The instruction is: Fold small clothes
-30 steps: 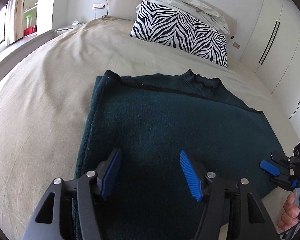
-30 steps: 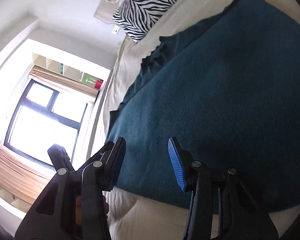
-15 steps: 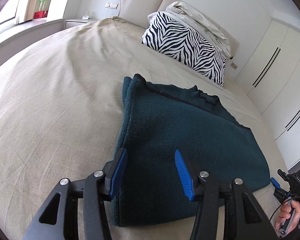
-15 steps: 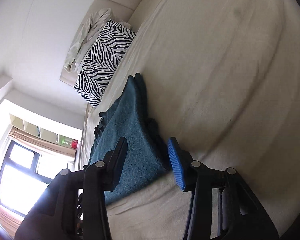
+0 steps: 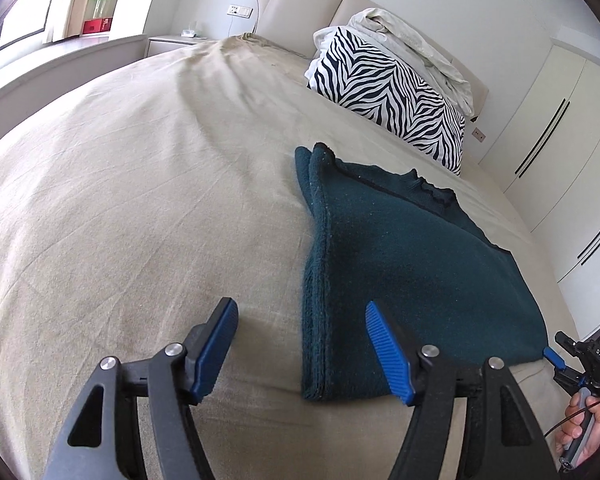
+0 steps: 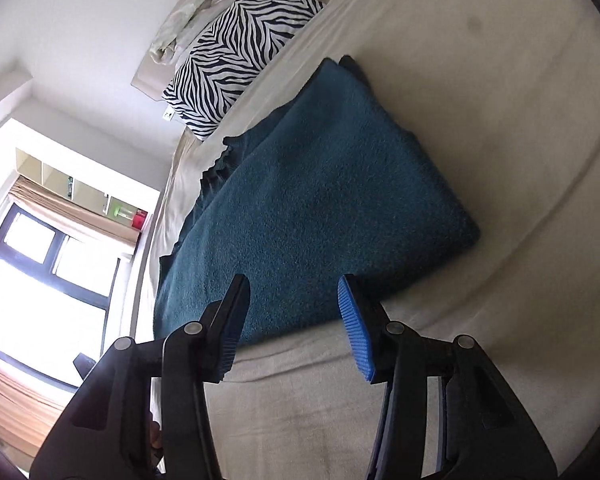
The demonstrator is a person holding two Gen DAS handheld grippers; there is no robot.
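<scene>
Both hand-held grippers pulled back since earlier frame. Left hand-held gripper (image 5: 300, 348) opening, empty; right hand-held gripper (image 6: 292, 320) opening, empty. Teal sweater (image 5: 400, 264) folded flat on bed (image 5: 120, 200), below zebra pillow (image 5: 388, 92). Folding looks nearly done.

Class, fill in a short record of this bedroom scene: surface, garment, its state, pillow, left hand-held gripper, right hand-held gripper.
surface: bed with a beige sheet
garment: dark teal sweater
state: folded, flat on the bed
pillow: zebra pillow by the headboard
left hand-held gripper: jaws opening, nothing gripped, at the sweater's near corner
right hand-held gripper: jaws opening, nothing gripped, at the sweater's near edge
</scene>
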